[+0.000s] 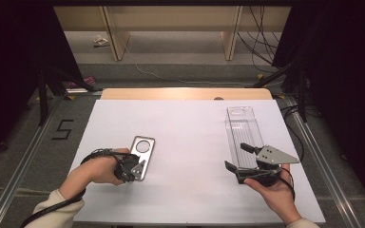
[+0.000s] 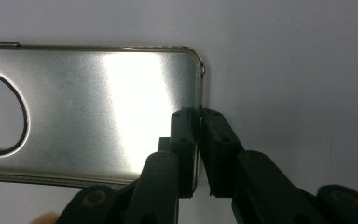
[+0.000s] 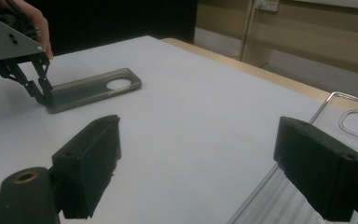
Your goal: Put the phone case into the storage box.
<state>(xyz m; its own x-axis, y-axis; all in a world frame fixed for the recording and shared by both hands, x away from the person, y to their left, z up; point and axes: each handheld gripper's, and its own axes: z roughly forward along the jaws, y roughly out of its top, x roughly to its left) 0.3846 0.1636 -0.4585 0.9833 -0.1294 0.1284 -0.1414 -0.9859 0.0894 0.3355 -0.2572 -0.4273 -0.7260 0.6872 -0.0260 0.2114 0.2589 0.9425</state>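
Note:
A silvery phone case (image 1: 142, 151) with a round camera hole lies flat on the white table (image 1: 185, 128), left of centre. My left gripper (image 1: 135, 168) is at its near end, jaws pinched on the short edge wall (image 2: 199, 116) of the case (image 2: 98, 107). The right gripper view has that gripper (image 3: 44, 95) standing on the case's (image 3: 88, 91) end. At the right, a clear plastic box (image 1: 241, 126) lies lengthwise. My right gripper (image 1: 236, 156) hovers at its near end, jaws wide apart (image 3: 200, 135) with nothing between them; the box (image 3: 349, 116) is beside its right jaw.
The white board covers a wooden table whose far edge (image 1: 185, 93) shows behind it. Metal rails (image 1: 24, 161) run along both sides on the floor. Cables and black stands (image 1: 285, 71) sit beyond the table's far corners.

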